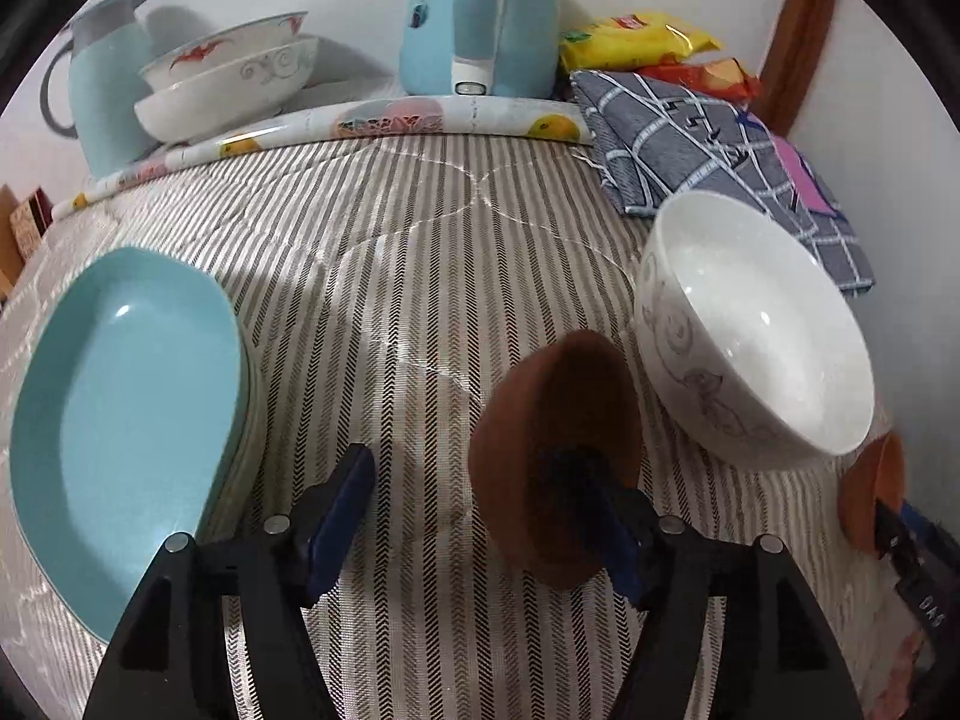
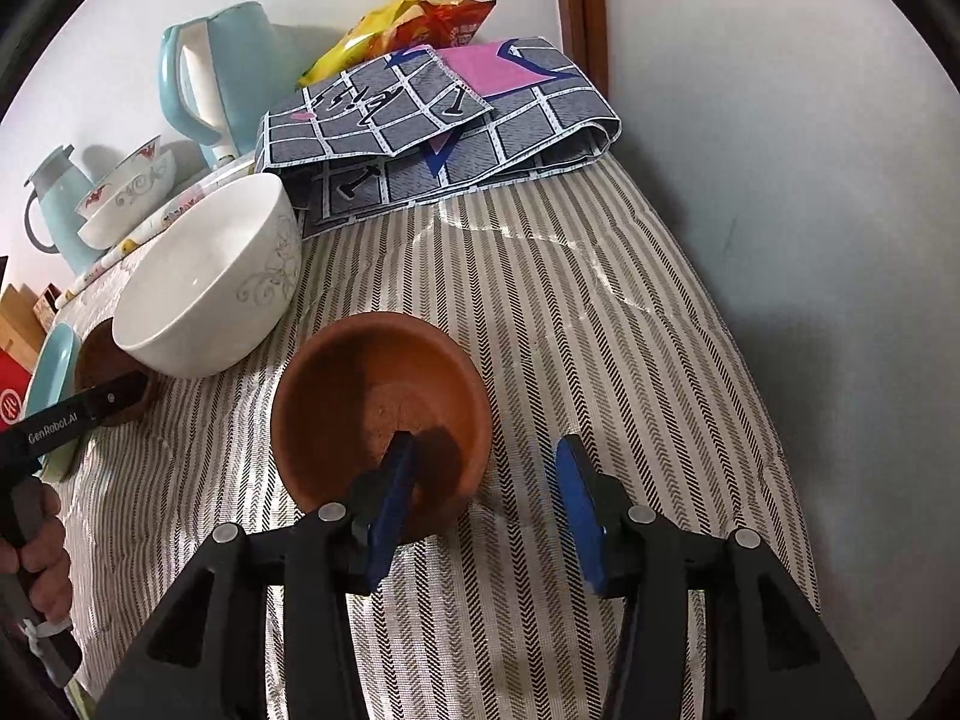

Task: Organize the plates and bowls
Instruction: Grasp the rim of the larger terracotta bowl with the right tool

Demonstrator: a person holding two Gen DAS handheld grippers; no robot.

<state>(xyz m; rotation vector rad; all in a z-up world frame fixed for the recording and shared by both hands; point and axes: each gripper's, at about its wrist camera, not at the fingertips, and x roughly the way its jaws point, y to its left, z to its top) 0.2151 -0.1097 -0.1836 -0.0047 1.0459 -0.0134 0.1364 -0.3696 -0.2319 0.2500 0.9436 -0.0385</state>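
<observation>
The left gripper [image 1: 474, 516] has its two blue fingers spread wide apart. Its right finger [image 1: 591, 501] pokes into a small brown bowl [image 1: 555, 420], and its left finger is out in the open, so it grips nothing. This small brown bowl sits near the middle of the striped cloth [image 1: 384, 276]. To its right is a big white bowl [image 1: 762, 330] with grey swirls, very close to it. On the left side lies a blue plate [image 1: 126, 408], well apart from both bowls. The right gripper [image 2: 486, 498] is spread wide too. Its left finger [image 2: 393, 498] reaches inside a second brown bowl [image 2: 384, 402], and its right finger hangs over the bare cloth, so it also grips nothing. This second brown bowl is near the right gripper, to the right of the white bowl. At the far left, two white bowls [image 1: 240, 78] with red and grey marks are stacked on a fruit-print mat [image 1: 372, 120], next to a pale blue jug [image 1: 102, 84]. A blue kettle [image 1: 480, 18] stands at the far middle. A grey checked folded cloth [image 1: 714, 144] and some snack bags [image 1: 642, 39] lie at the far right.
</observation>
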